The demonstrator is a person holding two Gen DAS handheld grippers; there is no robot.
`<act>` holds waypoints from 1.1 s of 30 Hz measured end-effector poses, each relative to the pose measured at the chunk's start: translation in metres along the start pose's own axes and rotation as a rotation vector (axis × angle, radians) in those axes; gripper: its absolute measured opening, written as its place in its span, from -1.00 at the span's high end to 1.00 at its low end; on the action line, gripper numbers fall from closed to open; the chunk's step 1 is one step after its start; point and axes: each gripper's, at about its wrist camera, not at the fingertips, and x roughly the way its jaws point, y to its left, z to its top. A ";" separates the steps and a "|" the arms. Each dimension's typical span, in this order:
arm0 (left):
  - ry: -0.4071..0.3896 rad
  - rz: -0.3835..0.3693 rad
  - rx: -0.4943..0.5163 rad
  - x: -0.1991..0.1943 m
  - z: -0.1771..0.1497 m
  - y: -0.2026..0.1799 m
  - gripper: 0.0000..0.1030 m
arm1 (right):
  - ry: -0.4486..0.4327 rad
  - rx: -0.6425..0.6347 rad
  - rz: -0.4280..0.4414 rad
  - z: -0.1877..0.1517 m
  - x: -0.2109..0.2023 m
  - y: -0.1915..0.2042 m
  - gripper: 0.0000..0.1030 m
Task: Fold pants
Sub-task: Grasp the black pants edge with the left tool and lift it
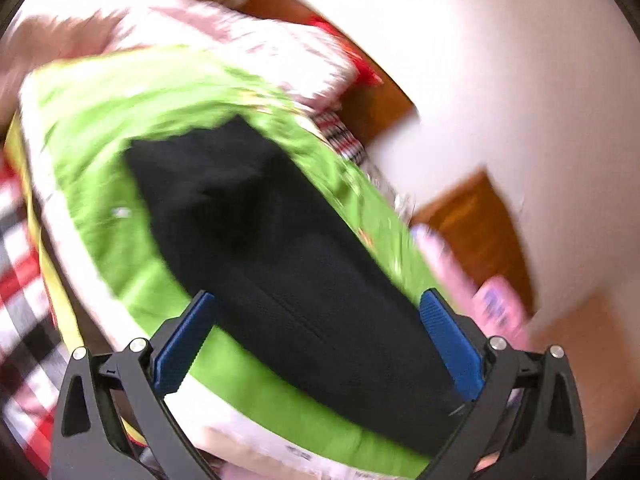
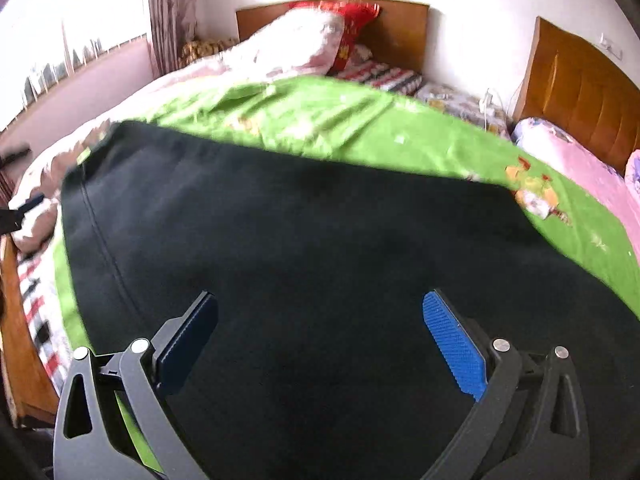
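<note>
A: Black pants point(image 2: 320, 260) lie spread on the green sheet point(image 2: 340, 120) of the bed; how folded, the blur hides.

B: Left claw point(image 1: 316, 340) and right claw point(image 2: 320, 344) both gape, empty; folding apparently remains.

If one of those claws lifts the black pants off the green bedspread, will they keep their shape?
Probably not. The black pants lie limp and flat on the green bedspread, so they would likely droop. The soft-looking fabric seems light and unlikely to slip from ridged pads.

A home bedroom: a bed point(image 2: 400, 136) under a green sheet with a wooden headboard point(image 2: 400, 32), rumpled pink bedding point(image 2: 288, 48), a curtain point(image 2: 172, 12) beside a bright window point(image 2: 72, 20).
</note>
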 end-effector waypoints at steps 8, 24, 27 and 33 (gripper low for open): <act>0.021 -0.015 -0.199 0.029 0.049 0.077 -0.94 | 0.029 0.017 0.019 -0.003 0.007 0.000 -0.92; 0.019 -0.115 -0.220 0.064 0.054 0.111 -0.08 | 0.028 0.020 0.026 -0.001 0.009 0.000 -0.92; -0.007 -0.199 -0.280 0.067 0.053 0.124 -0.26 | 0.028 0.021 0.027 -0.001 0.009 0.000 -0.92; -0.017 -0.083 -0.163 0.068 0.054 0.104 0.41 | 0.026 0.020 0.031 -0.001 0.008 0.001 -0.92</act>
